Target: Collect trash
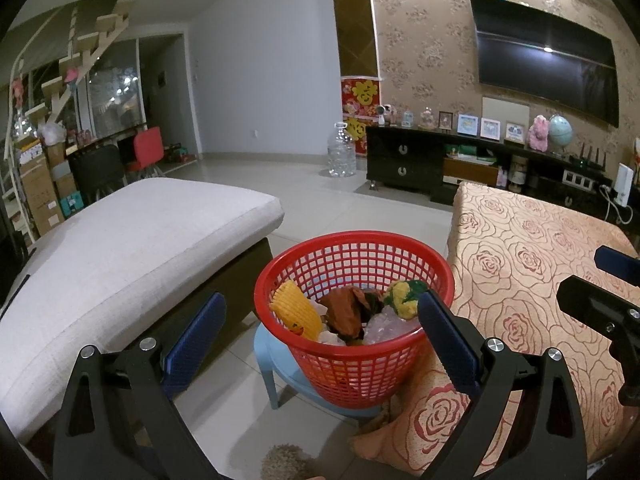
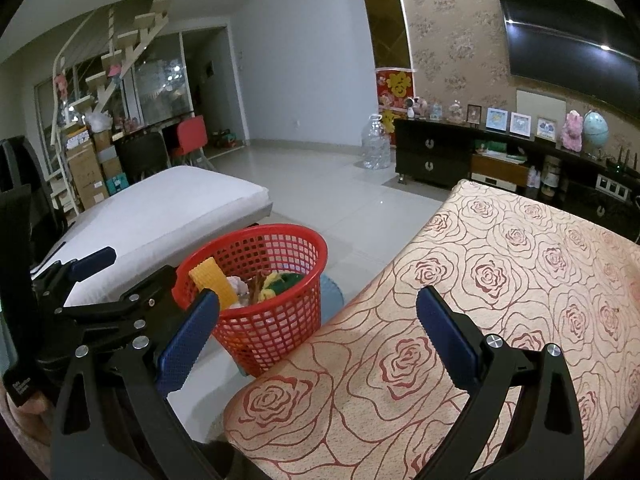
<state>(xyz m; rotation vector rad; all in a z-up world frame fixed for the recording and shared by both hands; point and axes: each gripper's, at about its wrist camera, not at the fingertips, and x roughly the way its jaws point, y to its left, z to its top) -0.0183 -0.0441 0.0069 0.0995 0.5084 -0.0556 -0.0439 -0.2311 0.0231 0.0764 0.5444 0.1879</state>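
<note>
1. Left wrist view: the left gripper (image 1: 320,332) hangs wide apart and empty over the red basket (image 1: 304,368), which sits on a small blue stool (image 1: 266,364) between the grey cushion (image 1: 132,236) and the rose-patterned cloth (image 1: 532,264). Trash (image 1: 348,312) already fills the basket; a careless nudge could tip it off the stool.

2. Right wrist view: the right gripper (image 2: 318,336) is also wide and empty, above the cloth (image 2: 500,280). No loose trash shows there, so closing now would likely only snag fabric.
</note>
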